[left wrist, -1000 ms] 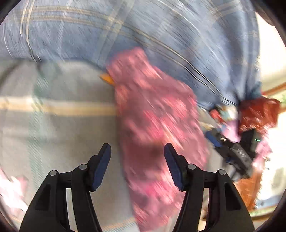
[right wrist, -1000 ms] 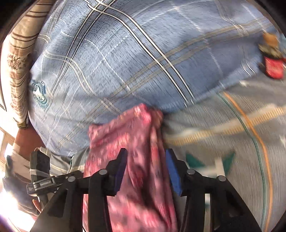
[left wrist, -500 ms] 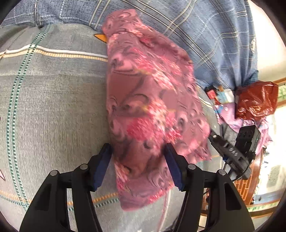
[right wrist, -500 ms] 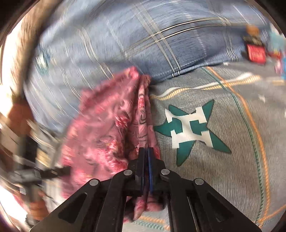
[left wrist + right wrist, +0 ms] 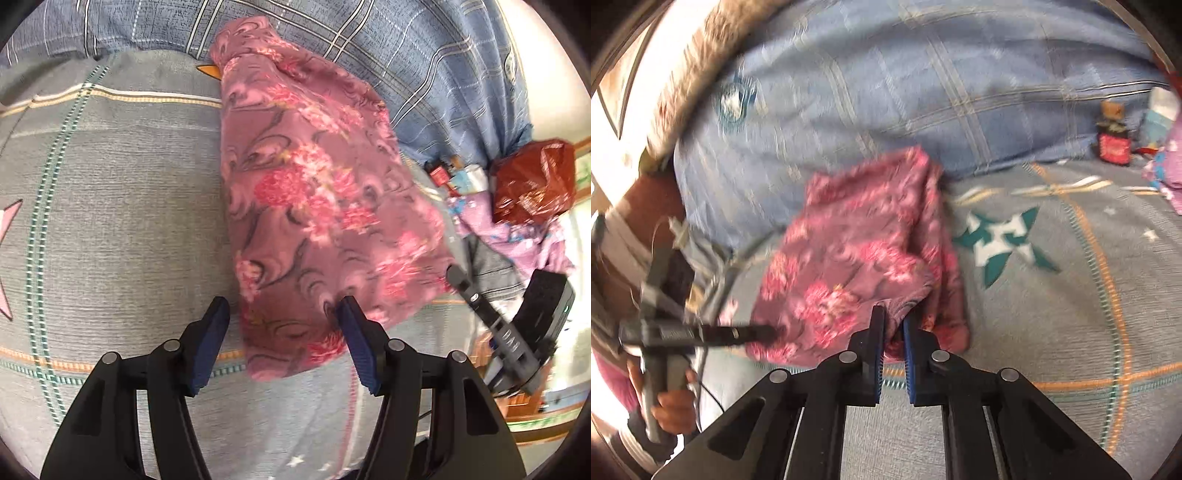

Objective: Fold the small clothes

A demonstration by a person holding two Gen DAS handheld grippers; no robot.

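The right gripper (image 5: 894, 325) is clamped on the near edge of the pink flowered cloth garment (image 5: 314, 206) on the grey bedsheet (image 5: 110, 221); the left gripper (image 5: 282, 317) has jaws apart around its near corner, gripping nothing; next, I judge, it must close there to carry the fold.

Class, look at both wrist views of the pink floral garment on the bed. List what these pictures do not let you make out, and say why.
- What kind of garment the pink floral garment is: it lies bunched up in both views.
- Labels on the small bottle and boxes: right wrist view, blurred and too small.
- What the red bag holds: left wrist view, its wrinkled film hides it.
- The fabric inside the right hand-held gripper: its pads cover it.
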